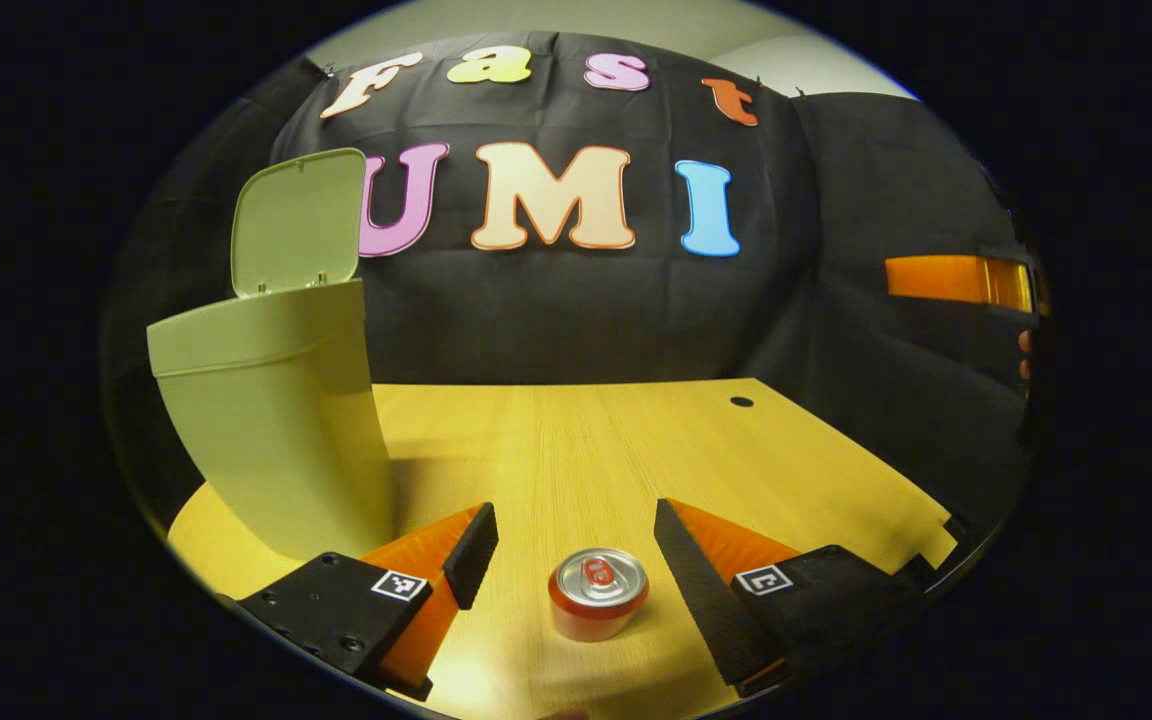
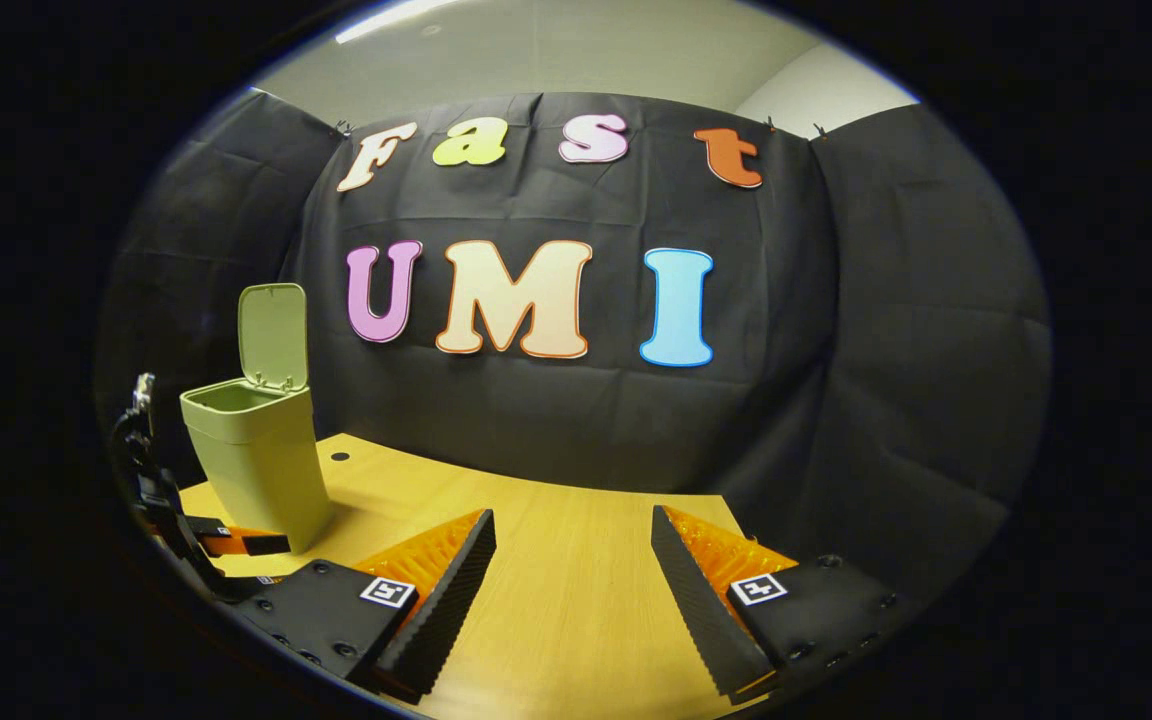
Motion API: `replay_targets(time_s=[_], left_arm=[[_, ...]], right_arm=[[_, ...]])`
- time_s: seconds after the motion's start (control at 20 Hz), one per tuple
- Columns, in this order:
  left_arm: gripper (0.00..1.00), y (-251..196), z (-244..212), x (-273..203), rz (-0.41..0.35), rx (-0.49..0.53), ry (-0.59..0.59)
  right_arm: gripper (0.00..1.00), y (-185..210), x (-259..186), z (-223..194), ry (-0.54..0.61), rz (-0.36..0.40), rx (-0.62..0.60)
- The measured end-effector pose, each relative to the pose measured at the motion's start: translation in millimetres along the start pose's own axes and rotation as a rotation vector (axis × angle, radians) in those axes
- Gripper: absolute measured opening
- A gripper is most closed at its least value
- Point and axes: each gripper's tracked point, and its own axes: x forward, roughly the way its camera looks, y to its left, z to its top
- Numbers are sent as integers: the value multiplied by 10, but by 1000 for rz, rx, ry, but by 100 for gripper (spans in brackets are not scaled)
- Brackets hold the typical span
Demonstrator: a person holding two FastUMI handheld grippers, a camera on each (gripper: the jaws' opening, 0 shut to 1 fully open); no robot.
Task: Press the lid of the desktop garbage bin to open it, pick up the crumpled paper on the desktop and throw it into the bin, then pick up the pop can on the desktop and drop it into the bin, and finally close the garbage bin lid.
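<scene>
In the left gripper view, the left gripper (image 1: 576,560) has its jaws spread wide, and the pop can (image 1: 598,592) stands upright on the worktop (image 1: 586,450) in the gap between them, nearer the right finger than the left, with bare wood visible on either side so that neither finger touches it. Its silver top and pull tab face up toward the camera. Just beyond the left finger stands the pale green garbage bin (image 1: 276,440), on the worktop and close to its left edge, with its lid (image 1: 298,220) swung up and standing open behind the mouth. Farther back, a small dark hole (image 1: 741,402) sits in the worktop near the rear edge, and at the far right of that view part of the other gripper shows against the black cloth wall (image 1: 576,310). In the right gripper view, the right gripper (image 2: 574,560) likewise has its jaws spread wide, holding nothing, with only bare worktop (image 2: 576,600) between the fingers. Off to the left in that view, farther away, the left gripper (image 2: 236,543) appears low beside the base of the bin (image 2: 261,460), whose open lid (image 2: 274,335) stands upright above the rim.
</scene>
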Motion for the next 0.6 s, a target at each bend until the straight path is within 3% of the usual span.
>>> replay_targets(time_s=[0.35, 0.45, 0.5, 0.6], left_arm=[[95, -105, -629, 120, -19, 36, 144], [89, -121, -717, 157, -24, 47, 157], [80, -125, -695, 162, -30, 52, 159], [76, -149, -665, 176, -60, 54, 162]], right_arm=[[98, -71, -161, -91, 27, -5, -24], [98, -57, -185, -116, 34, -2, -23], [98, -45, -196, -123, 36, 0, -22], [98, -4, -213, -135, 37, 3, -24]])
